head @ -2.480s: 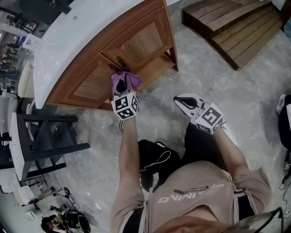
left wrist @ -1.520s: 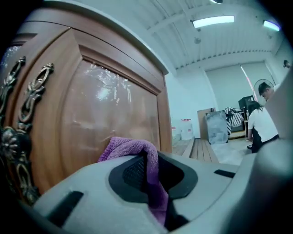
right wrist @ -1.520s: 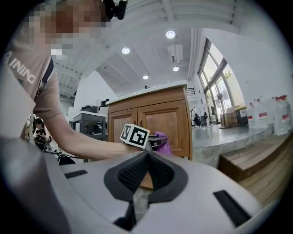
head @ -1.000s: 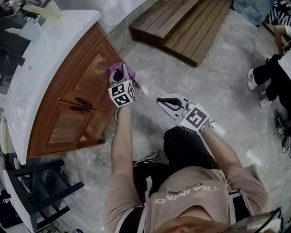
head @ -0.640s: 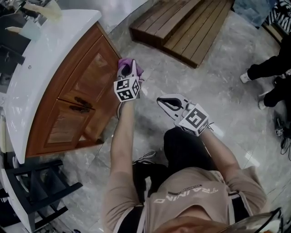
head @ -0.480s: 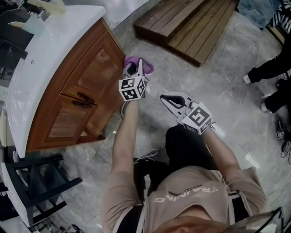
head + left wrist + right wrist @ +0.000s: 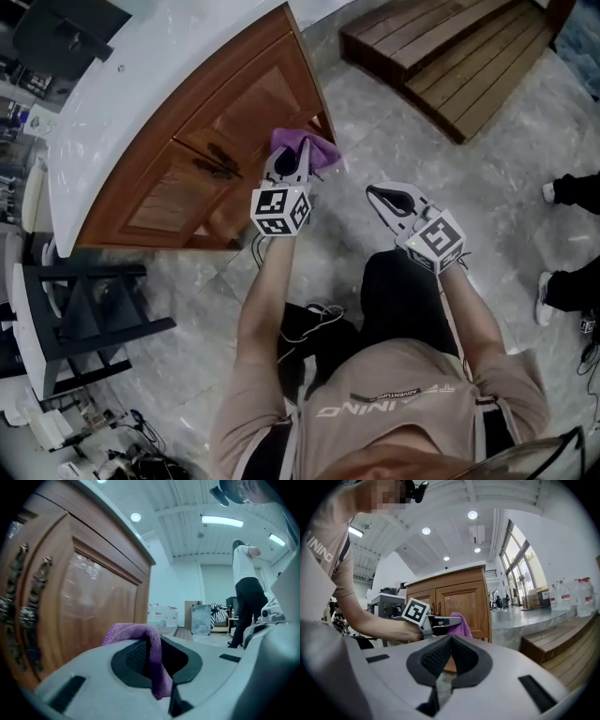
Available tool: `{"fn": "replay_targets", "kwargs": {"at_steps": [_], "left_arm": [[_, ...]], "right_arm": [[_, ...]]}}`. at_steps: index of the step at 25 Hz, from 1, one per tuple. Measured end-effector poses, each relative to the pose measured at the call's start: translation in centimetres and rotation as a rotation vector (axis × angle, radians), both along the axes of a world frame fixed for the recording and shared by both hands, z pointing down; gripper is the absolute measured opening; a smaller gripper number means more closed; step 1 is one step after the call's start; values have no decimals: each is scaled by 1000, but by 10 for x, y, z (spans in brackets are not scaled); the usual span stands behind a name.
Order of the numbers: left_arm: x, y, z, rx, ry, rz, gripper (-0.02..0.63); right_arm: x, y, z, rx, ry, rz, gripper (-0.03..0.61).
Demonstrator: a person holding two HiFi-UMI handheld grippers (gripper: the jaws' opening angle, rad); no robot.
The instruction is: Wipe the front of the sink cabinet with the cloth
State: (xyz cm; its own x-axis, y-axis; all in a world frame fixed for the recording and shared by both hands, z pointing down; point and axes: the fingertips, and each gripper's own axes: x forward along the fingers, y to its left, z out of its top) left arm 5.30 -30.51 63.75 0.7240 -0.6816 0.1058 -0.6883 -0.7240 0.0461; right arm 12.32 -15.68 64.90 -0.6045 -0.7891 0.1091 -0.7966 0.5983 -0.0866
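Observation:
The wooden sink cabinet (image 7: 216, 141) stands under a white countertop (image 7: 141, 84), with dark metal handles (image 7: 217, 161) where its two doors meet. My left gripper (image 7: 294, 157) is shut on a purple cloth (image 7: 307, 148), held at the right-hand door near the cabinet's right corner. In the left gripper view the cloth (image 7: 143, 637) is pinched between the jaws beside the door panel (image 7: 89, 602). My right gripper (image 7: 378, 194) hangs shut and empty over the floor, to the right of the left one. From the right gripper view I see the cloth (image 7: 461, 624) in front of the cabinet (image 7: 461, 597).
A wooden step platform (image 7: 450, 56) lies on the marble floor behind and to the right. A black stand (image 7: 89, 305) sits left of the cabinet. Another person's shoes (image 7: 562, 192) show at the right edge. Someone stands further off (image 7: 246, 592). Water bottles (image 7: 572, 595) line a ledge.
My left gripper has carried the cloth across the cabinet front from the middle handles toward the right corner. The head view has swung round. The right gripper stayed shut beside it.

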Motion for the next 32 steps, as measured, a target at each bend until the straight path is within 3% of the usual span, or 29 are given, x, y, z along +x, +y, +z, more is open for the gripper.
{"fn": "replay_targets", "kwargs": {"at_steps": [9,17,25,28,32], "left_arm": [[-140,52,-24,2,-56,-265,37],[-236,110,-17,-38,-40,-461,37],[-288,139,7,-108,-25,-535,37],[-308,145,0,-128,-27,-549,37],[-325,146,-19,-171,-51,-555,37]], "right_arm": [[-38,-17,1,-21,-52,-72,11],[-92,-42,-8,16,-46,-127,11],[-187,-41,-4,-17,-38,-301,11],[-221,-38,-15,-29,-20,-372,11],[-247,-44,-43,-67,-15,-391,11]]}}
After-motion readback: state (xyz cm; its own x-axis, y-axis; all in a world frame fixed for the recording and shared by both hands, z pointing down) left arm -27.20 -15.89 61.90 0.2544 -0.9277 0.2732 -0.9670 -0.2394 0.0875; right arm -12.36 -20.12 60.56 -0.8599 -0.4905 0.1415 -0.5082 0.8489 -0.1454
